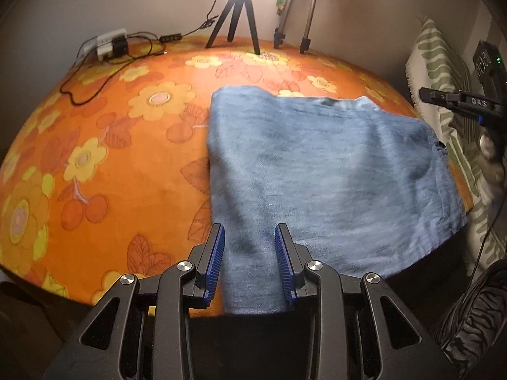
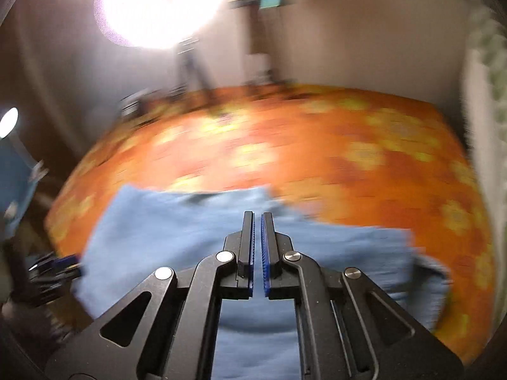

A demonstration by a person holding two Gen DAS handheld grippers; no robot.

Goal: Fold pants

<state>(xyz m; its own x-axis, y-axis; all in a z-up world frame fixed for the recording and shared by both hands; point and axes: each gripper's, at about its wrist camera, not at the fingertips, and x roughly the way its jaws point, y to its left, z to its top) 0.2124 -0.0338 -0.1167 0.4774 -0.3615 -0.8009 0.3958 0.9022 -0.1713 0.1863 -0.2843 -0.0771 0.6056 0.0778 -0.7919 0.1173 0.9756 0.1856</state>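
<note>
Lying on the orange flowered cover [image 1: 104,164] were the pants [image 1: 323,171], folded up into a chunky blue rectangle, soft-looking denim-ish fabric with a faded, streaky wash. In the left wrist view they filled the area from the middle out toward 3 o'clock, with the near end hanging over the cover's front edge at about 6 o'clock. A few gentle creases ran across the top, and a darker smudge sat along the far edge, maybe a waistband, couldn't really tell.

The left gripper [image 1: 249,262] had its jaws spread partway, with the near end of the pants lying between them. Whether the blue pads [image 1: 215,266] actually pressed on the cloth, I couldn't tell.

The right wrist view was a smeary mess, but the right gripper [image 2: 257,247] was clear enough: jaws pressed together with only a sliver of gap, nothing pinched. The pants [image 2: 164,237] sat right under it, spreading from 9 to 3 o'clock.

Off at 12 o'clock stood a small black tripod [image 1: 236,15] and a silver tripod [image 1: 294,9], and a striped pillow [image 1: 443,101] leaned at 3 o'clock.
</note>
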